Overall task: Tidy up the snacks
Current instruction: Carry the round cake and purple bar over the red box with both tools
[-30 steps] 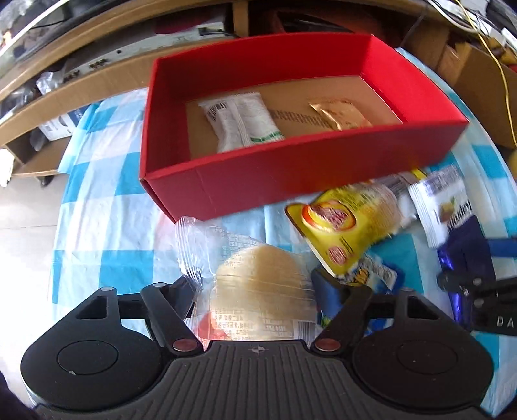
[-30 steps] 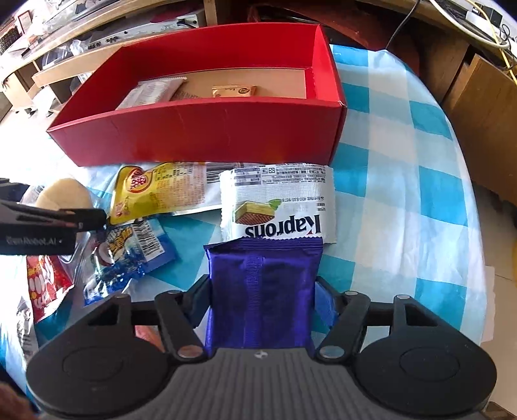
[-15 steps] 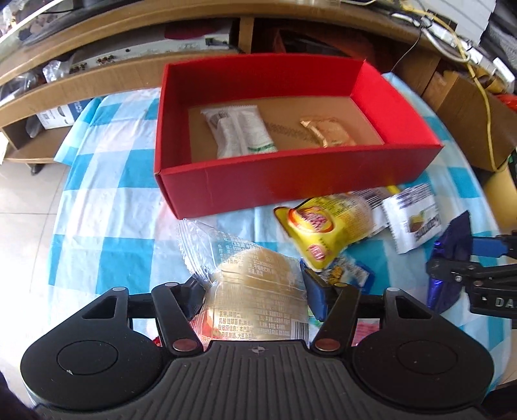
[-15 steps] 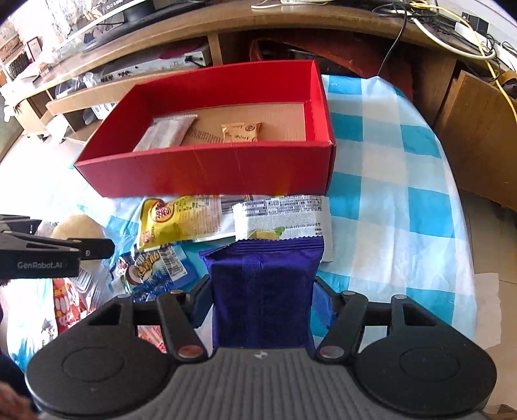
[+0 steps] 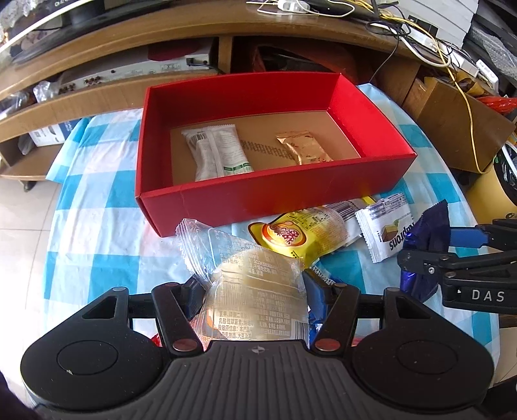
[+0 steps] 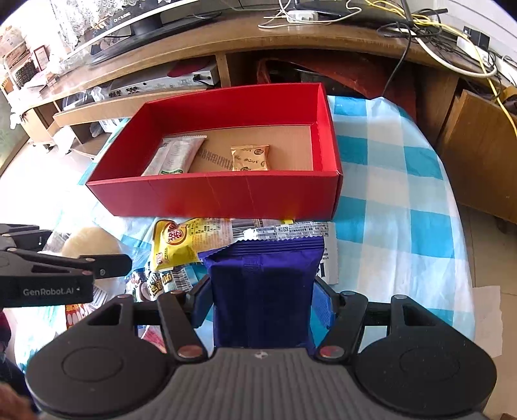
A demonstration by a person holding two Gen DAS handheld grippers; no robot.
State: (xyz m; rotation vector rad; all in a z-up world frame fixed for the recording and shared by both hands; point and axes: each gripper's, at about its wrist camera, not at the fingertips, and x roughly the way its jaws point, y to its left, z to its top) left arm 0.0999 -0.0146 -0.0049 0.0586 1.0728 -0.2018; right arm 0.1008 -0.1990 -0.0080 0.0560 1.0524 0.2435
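Lifting both high enough to clear the red box (image 5: 274, 194) wall seems smart: left tool (image 5: 255, 290) clamps the bun packet (image 5: 255, 290), right tool (image 6: 261, 290) probably clamps the purple pack (image 6: 263, 284).

— What are we seeing around the edges?
— We're looking at a blue-and-white checked tablecloth (image 5: 97, 200) covering the table, and a long wooden shelf unit (image 5: 135, 42) standing behind it.
— Anything sitting on that unit?
— We're noticing a silver media player (image 6: 161, 84) lying on its lower shelf, and white and yellow cables (image 6: 429, 48) trailing across its top at the right. A dark monitor base (image 6: 143, 22) is resting on top at the left.
— And on the right?
— We're seeing a brown cardboard box (image 5: 458, 129) standing just beside the table.
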